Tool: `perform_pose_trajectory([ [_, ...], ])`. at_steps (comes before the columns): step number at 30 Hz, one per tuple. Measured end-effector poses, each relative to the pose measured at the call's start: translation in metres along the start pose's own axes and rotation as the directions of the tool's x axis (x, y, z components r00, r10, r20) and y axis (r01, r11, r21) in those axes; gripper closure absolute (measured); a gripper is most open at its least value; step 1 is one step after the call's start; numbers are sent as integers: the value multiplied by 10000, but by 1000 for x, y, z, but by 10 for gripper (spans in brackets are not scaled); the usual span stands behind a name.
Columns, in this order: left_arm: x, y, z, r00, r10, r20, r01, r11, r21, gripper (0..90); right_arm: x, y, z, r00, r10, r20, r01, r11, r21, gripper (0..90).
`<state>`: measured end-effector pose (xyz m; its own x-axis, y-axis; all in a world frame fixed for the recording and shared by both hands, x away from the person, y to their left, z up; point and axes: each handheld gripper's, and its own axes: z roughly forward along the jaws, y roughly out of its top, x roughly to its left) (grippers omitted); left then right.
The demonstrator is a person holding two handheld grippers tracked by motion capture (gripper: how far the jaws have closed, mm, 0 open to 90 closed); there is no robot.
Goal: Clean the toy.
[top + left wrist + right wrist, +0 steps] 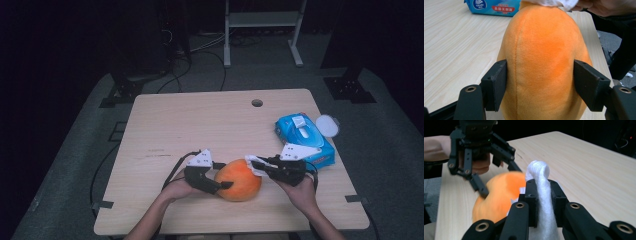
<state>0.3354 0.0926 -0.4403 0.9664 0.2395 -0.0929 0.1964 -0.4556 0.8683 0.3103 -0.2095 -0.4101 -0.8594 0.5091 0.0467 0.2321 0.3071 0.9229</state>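
- An orange plush toy is seen lying on the table, near the front edge and slightly right of the middle, between the two grippers.
- The left gripper is clamped on the near end of the plush toy; in the left gripper view both black jaws are pressed against the sides of the fabric, which bulges between them.
- A white wipe is pinched upright in the right gripper, whose jaws are closed tightly on it; the folded top of the wipe stands above the jaw tips.
- In the high view the wipe is laid against the top right of the plush toy, and in the left gripper view its edge is seen resting on the far end of the toy.
- A blue pack of wet wipes lies on the table behind the right gripper, just beside it, with its white flap lid turned up.
- A round white lid is seen at the right edge of the table, touching the pack.
- A small round hole is cut in the table near its far edge, well apart from the toy.
- Cables and a white metal frame are seen on the dark floor beyond the table.
- Nothing lies between the plush toy and either gripper.
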Motion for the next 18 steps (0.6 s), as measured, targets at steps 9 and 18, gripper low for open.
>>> perform_pose_trajectory([
  [9, 0, 0, 1, 10000, 53, -2, -53, 10000, 32, 308, 22, -12, -8, 9987, -169, -477, 180, 9996, 226, 787],
  [18, -8, 3, 4, 9992, 393, -15, -393, 9992, 60, 316, 13, 5, 5, 9989, -211, -418, 205, 9997, -135, 789],
])
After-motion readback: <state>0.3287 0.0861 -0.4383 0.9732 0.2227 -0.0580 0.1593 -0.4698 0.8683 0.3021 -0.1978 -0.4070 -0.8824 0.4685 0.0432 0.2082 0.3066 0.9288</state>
